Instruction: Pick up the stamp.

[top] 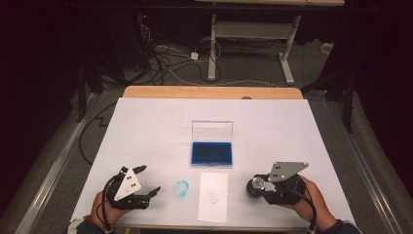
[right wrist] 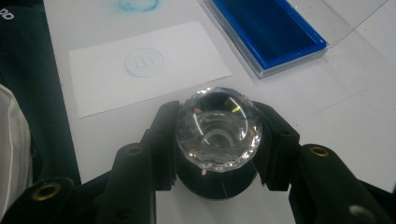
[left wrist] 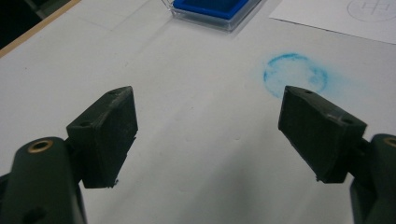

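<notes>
1. The right gripper (top: 259, 185) sits near the table's front edge on the person's right side; its jaws are clamped on a stamp with a faceted clear-glass knob (right wrist: 218, 131) and a black base, one pad on each flank, the knob facing up.
2. The stamp (top: 256, 185) stands on the white table cover (top: 146, 126), just to the right of a small white paper sheet (top: 213, 197); a narrow strip of bare cover separates them.
3. The sheet carries a faint round stamped mark (right wrist: 144, 62) near its middle. Its near edge lies close to the table's front edge.
4. Beyond the stamp and to its left lies a blue ink pad (top: 212, 153) in a clear case, with the lid (top: 212, 130) standing upright at the far side. In the right gripper view the case's near corner is close to the sheet's corner but apart from it.
5. The left gripper (top: 149, 179) rests near the front left, its jaws spread wide with nothing between them; bare cover shows under the gap.
6. A smudged blue ink ring (left wrist: 294, 74) lies on the cover just ahead of the left gripper's right-hand jaw, between that gripper and the sheet.
7. Wide bare cover stretches to the left and far side of both grippers, up to the wooden table edge (top: 209, 91) at the back.
</notes>
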`<state>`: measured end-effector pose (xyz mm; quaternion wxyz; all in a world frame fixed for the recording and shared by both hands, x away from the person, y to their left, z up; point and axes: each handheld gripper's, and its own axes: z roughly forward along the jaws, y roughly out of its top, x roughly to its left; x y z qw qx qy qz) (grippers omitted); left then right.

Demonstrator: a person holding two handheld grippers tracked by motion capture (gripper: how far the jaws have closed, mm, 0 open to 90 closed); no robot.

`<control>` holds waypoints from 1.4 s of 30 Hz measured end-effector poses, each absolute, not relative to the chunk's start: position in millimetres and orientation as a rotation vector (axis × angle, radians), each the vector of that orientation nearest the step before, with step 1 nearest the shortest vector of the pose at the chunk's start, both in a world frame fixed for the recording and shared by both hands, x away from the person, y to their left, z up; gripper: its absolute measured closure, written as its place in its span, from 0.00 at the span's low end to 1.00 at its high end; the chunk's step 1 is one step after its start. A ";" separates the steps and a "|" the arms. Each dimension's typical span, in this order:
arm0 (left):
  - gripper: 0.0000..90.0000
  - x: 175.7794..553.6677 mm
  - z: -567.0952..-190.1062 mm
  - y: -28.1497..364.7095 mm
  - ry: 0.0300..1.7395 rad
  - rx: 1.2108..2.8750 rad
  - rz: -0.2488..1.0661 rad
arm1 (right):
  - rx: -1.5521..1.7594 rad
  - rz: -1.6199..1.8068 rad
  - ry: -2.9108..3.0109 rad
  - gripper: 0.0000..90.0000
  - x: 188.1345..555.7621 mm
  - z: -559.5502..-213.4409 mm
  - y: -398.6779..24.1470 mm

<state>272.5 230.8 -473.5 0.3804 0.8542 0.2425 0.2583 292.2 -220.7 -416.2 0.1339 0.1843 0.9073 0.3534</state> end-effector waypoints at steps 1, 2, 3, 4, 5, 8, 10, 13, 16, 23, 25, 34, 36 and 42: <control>0.21 272.6 -473.5 230.8 0.619 2.182 0.660 | 0.533 1.027 2.631 0.63 292.2 -416.1 -220.6; 0.21 272.6 -473.5 230.8 0.619 2.181 0.660 | 0.532 1.027 2.629 0.63 292.2 -416.0 -220.5; 0.21 272.7 -473.5 231.0 0.621 2.180 0.658 | 0.530 1.026 2.628 0.63 292.3 -416.0 -220.6; 0.21 272.9 -473.6 231.1 0.623 2.179 0.656 | 0.532 1.026 2.628 0.63 292.2 -415.9 -220.6; 0.21 272.9 -473.6 231.3 0.625 2.177 0.654 | 0.534 1.026 2.628 0.63 292.0 -415.7 -220.6; 0.21 272.1 -473.7 230.7 0.622 2.178 0.652 | 0.530 1.032 2.628 0.63 291.5 -414.8 -220.4; 0.21 272.0 -473.7 230.5 0.619 2.179 0.653 | 0.524 1.032 2.627 0.63 291.0 -414.6 -220.1; 0.21 272.9 -474.0 230.8 0.622 2.179 0.648 | 0.529 1.030 2.629 0.63 291.5 -415.0 -219.7; 0.21 272.7 -474.0 230.9 0.623 2.179 0.650 | 0.531 1.035 2.630 0.63 292.7 -415.2 -220.0; 0.21 272.0 -473.9 230.2 0.618 2.180 0.652 | 0.530 1.032 2.629 0.63 291.7 -414.9 -218.6; 0.21 271.9 -474.2 229.8 0.615 2.182 0.650 | 0.531 1.036 2.625 0.63 291.6 -414.5 -219.0; 0.21 272.9 -475.3 228.4 0.614 2.186 0.643 | 0.534 1.045 2.621 0.63 292.2 -414.2 -217.2; 0.21 272.5 -475.4 227.7 0.610 2.191 0.642 | 0.532 1.048 2.624 0.63 292.5 -414.2 -216.6; 0.21 272.8 -475.2 226.4 0.596 2.196 0.649 | 0.527 1.066 2.611 0.63 292.4 -410.5 -213.5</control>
